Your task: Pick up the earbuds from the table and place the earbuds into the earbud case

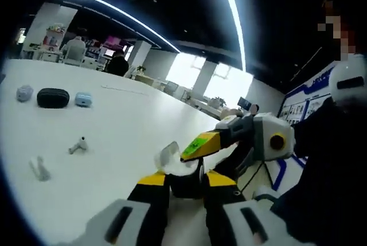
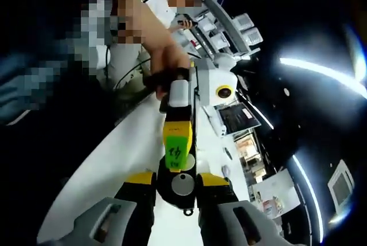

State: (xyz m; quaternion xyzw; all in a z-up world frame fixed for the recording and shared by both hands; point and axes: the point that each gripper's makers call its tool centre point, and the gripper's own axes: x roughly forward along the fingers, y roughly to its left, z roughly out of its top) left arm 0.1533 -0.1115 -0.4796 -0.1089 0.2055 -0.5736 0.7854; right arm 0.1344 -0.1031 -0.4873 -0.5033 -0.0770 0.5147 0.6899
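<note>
The white table stretches wide and bare in the left gripper view, its far edge curving from nine toward two o'clock, with three small cases lined up near that edge at ten o'clock. The left gripper clamps a dark earbud case, its pale lid tilted up toward twelve, and the right gripper reaches in from three, its jaws hard to read. Two earbuds lie apart at eight o'clock, one angled toward one o'clock, the other lying lengthwise toward eleven.

In the right gripper view the right gripper sits over the case's round opening; whether it holds anything I cannot tell.

Left tongs grey with black slots, yellow-and-black tips, right tongs alike, green marked label, white housing, dark sleeve
</note>
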